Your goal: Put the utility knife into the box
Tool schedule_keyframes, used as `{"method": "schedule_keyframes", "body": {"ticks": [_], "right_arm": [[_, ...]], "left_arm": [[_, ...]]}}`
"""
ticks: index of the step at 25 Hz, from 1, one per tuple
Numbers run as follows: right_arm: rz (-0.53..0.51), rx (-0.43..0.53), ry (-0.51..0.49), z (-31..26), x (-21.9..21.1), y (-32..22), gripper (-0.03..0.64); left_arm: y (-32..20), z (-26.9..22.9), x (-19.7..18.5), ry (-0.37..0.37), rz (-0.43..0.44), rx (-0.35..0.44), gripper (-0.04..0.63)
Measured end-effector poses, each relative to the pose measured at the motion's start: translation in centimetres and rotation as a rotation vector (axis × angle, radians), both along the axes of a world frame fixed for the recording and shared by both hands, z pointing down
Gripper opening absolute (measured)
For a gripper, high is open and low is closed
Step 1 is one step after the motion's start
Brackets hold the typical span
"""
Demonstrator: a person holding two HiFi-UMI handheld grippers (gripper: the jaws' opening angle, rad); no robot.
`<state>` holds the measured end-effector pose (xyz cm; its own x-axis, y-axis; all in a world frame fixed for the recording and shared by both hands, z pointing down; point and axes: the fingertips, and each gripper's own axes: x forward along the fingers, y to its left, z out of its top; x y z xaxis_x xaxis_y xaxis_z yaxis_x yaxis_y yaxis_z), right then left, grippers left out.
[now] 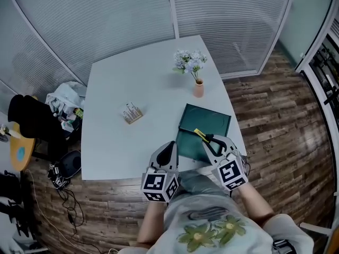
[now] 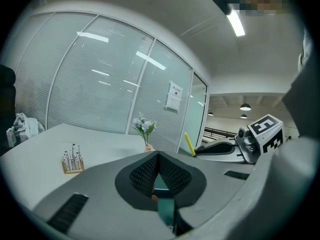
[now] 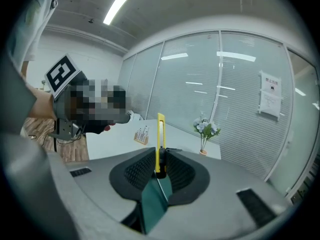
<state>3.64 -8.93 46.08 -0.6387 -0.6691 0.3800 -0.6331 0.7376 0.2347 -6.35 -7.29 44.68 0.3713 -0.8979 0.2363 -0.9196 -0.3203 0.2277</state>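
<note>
My right gripper point(image 1: 210, 141) pinches the utility knife point(image 1: 199, 134) — its length pointing ahead, above the box point(image 1: 212, 119); my left gripper point(image 1: 168, 150) is pressed together beside the box.

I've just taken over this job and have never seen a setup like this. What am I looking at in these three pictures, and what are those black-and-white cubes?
There is no robot arm here. A person holds a two-jaw gripper in each hand, and the marker cubes are part of those grippers. The head view comes from a camera on the person's head, looking steeply down. The other two cameras ride on the grippers and look along their jaws.

On the white table stand a vase of flowers and a small wooden rack of thin tools. A dark green box lies near the table's near right edge.

The right gripper is shut on the yellow utility knife, which shows over the box in the head view. The left gripper is shut and empty, by the box's left edge.
</note>
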Motion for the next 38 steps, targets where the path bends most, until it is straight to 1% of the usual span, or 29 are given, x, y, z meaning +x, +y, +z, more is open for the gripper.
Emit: {"method": "schedule_keyframes", "body": {"ticks": [12,23,38], "right_arm": [[-0.073,-0.021,0.116,2.9,-0.9,-1.3,0.071],[-0.121,-0.071,0.198,5.4,-2.1,-2.4,0.071],[-0.166,-0.125,0.278,8.0,-2.6,-2.9,0.071]], "left_arm": [[-2.0,1.4,-0.9,-0.002,-0.013,-0.008,0.000],[-3.8,2.0,-2.6,0.002,-0.035,-0.026,0.000],[-5.3,3.5,-3.0,0.001,-0.019,-0.064,0.000]]}}
